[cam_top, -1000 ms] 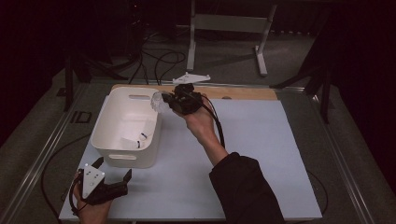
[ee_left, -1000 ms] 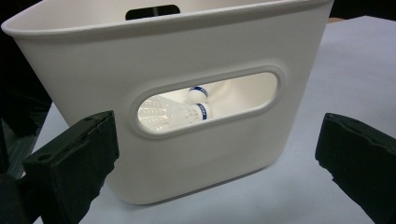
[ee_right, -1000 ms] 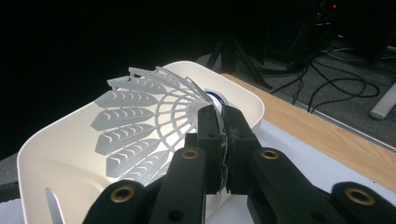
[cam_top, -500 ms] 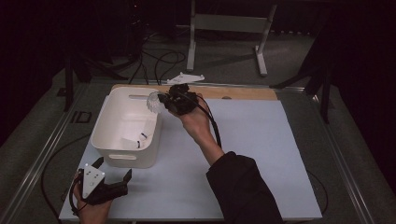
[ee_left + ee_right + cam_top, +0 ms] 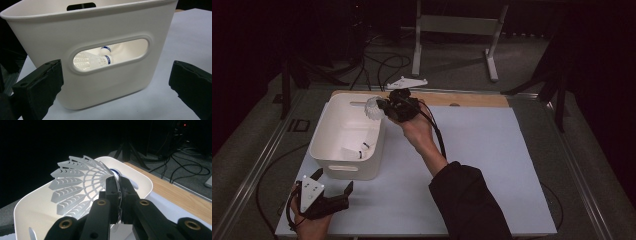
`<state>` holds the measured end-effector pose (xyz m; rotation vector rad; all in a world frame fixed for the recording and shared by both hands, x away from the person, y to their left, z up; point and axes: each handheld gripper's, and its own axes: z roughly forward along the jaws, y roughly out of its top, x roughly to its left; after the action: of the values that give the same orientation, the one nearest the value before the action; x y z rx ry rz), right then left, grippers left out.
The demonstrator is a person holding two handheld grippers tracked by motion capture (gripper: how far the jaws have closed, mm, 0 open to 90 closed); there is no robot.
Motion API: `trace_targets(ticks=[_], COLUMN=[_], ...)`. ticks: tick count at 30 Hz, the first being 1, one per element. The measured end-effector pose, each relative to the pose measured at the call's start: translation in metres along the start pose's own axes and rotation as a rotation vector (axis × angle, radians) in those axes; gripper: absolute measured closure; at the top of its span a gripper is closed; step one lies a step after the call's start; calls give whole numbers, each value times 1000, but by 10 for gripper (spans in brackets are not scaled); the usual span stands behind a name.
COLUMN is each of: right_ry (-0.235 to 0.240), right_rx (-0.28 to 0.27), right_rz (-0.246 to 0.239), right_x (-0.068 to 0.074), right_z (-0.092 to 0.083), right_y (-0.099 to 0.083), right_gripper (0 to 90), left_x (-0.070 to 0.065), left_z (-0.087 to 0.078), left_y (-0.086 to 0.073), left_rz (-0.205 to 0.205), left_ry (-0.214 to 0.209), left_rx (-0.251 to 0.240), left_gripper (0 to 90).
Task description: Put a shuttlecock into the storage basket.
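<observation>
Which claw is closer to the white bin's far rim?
Right. The right claw holds a shuttlecock over the white bin at its far right corner. The left claw rests on the table, open, facing the bin's near wall.

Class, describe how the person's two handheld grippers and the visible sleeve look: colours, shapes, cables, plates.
Both grippers are black. The left gripper carries a grey three-cornered plate on top, and its jaws end in blocky black pads. The right gripper has brass-coloured fittings along its jaw arms, and a black cable trails from it along the forearm. The right arm wears a dark sleeve.
</observation>
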<state>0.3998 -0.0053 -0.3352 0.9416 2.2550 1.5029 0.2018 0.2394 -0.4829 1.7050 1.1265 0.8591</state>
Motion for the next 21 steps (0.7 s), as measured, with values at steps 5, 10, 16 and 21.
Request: trace_targets(ticks=[5,10,16,21], right_ry=[0,5,11,16], right_rx=[6,5,6,7], right_rz=[-6,-9,-15,-16], right_x=[1,4,8,10], right_z=[2,5,9,12], right_y=[1,2,4,4], right_gripper=[875,874,875,875], left_x=[0,0,0,1], left_z=[0,0,0,0], left_y=[0,0,0,0], left_rz=[0,-1,-2,-3], left_ry=[0,0,1,1], left_rx=[0,-1,-1,-2], left_gripper=[0,0,1,1])
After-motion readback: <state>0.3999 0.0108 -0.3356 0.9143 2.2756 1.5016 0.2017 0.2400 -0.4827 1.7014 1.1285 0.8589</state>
